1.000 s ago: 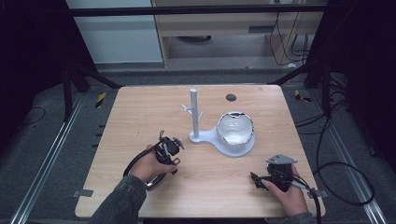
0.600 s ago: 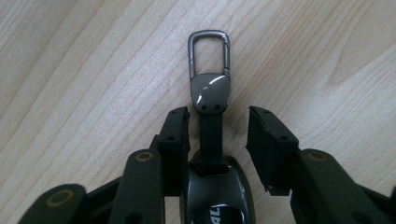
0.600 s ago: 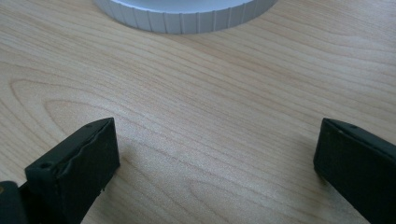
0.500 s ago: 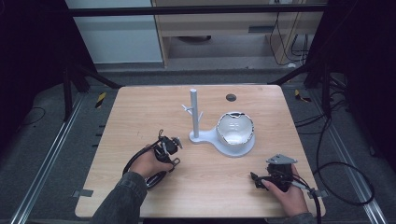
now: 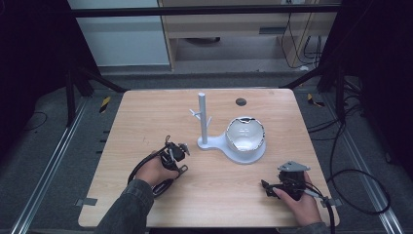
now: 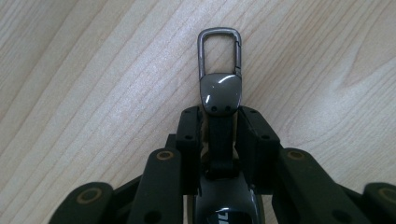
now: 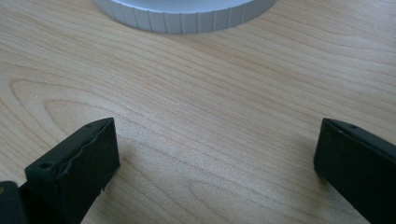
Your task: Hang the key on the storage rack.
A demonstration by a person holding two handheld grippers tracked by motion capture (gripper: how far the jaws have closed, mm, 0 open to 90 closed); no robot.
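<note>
The left gripper [image 6: 219, 123] pinches a dark metal key-ring clasp [image 6: 219, 70], near the white plastic stand [image 5: 234, 144]; the right gripper [image 7: 215, 154], jaws spread, hovers just beside the stand.

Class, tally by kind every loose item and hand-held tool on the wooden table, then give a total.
Black two-jaw grippers: 2 (left gripper, right gripper)
White plastic stand with post and round dish: 1
Dark grey metal key fob with carabiner clip: 1
Total: 4
</note>
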